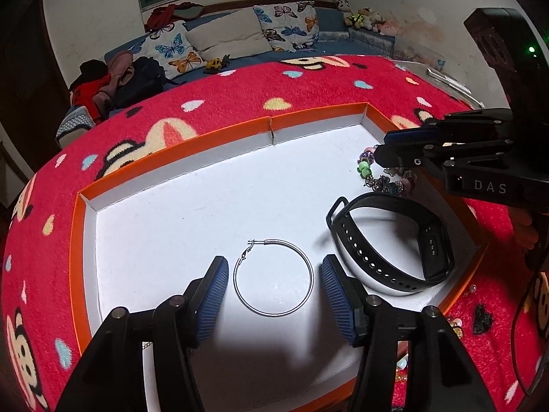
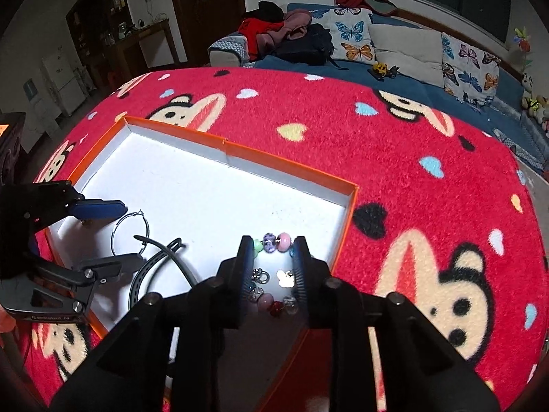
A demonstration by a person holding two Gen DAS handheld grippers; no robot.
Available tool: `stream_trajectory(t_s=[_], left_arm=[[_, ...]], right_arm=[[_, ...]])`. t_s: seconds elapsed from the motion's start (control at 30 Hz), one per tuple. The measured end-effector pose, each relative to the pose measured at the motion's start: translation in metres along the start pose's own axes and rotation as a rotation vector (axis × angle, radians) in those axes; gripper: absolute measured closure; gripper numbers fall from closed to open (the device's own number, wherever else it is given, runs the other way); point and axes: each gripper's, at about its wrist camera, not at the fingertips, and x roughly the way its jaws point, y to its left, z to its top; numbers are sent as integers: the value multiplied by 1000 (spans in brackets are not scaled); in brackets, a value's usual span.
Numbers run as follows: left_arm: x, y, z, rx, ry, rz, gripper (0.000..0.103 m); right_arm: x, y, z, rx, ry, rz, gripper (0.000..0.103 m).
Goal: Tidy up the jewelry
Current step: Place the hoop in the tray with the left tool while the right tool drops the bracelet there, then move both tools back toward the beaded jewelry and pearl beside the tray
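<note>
A: Where does your left gripper (image 1: 274, 288) stand?

B: It hangs over the white floor of the orange-rimmed box (image 1: 178, 137), toward the box's near edge. Your jaws are parted, and the silver hoop earring (image 1: 273, 278) lies flat on the floor between the blue pads (image 1: 212, 297). There is a gap on either side, so neither pad touches the hoop.

A: And your right gripper (image 2: 271, 267)?

B: It is at the box's right corner in its own view, with the jaws set narrowly apart astride the beaded charm bracelet (image 2: 274, 274). The green, purple and pink beads show past the fingertips, and more beads and small charms lie between the pads. The fingers are hard against the bracelet's sides, but I cannot tell whether they press on it.

A: What else is in the box?

B: The black watch band (image 1: 391, 240) lies curled on the floor between the hoop and the bracelet, just beside the hoop and touching neither gripper.

A: What carries the box?

B: A table under a red plush cloth (image 2: 394, 158) with cartoon faces and hearts. A few loose beads (image 1: 456, 326) lie on the cloth just outside the box's right rim in the left view.
</note>
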Motion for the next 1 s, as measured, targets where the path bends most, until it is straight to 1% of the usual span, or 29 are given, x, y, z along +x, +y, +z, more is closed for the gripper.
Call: stream_trajectory(t_s=[0.1, 0.17, 0.27, 0.4, 0.6, 0.8, 0.9, 1.0], left_arm=[[-4, 0, -1, -4, 0, 4, 42], [-11, 0, -2, -2, -7, 17, 42], [-29, 0, -5, -11, -32, 31, 42], [-57, -3, -13, -23, -62, 40, 42], [-93, -11, -39, -44, -85, 34, 42], [-118, -20, -78, -59, -88, 12, 42], [-124, -25, -95, -61, -84, 4, 42], [-127, -30, -112, -77, -81, -12, 42]], right_arm=[[-8, 0, -2, 3, -7, 1, 75], [-18, 2, -4, 4, -19, 1, 70], [-39, 4, -14, -2, -43, -3, 69], [-68, 10, -35, -2, -67, 8, 69], [-91, 28, -77, -18, -61, 31, 69], [-89, 42, -113, -21, -28, 59, 70], [-80, 44, -124, -14, -11, 61, 70], [-74, 43, -127, 5, -2, 71, 75]])
